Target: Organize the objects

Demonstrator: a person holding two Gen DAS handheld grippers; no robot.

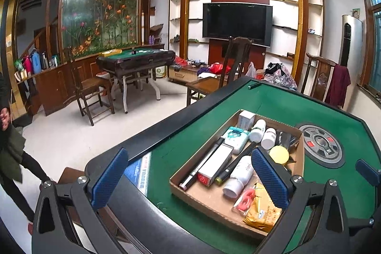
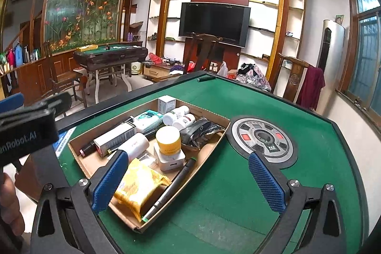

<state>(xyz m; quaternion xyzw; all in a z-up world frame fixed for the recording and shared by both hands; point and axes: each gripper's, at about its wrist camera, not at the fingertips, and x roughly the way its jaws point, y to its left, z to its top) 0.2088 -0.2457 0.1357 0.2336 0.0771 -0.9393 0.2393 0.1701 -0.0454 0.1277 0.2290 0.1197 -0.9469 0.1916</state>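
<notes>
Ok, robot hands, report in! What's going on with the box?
Left gripper open, empty. Right gripper open, empty, above shallow brown cardboard box on green felt table. Box full: yellow-lidded jar, yellow snack packet. Nothing blocking.

Cardboard tray [image 2: 214, 142] on table [image 2: 238, 194], seemingly left of centre dial [image 2: 262, 137].

Left gripper [image 1: 188, 179] and right gripper [image 2: 188, 179]: black frames, silver screws. Blue ribbed pads [image 2: 266, 182]. White lettering on the left body.
</notes>
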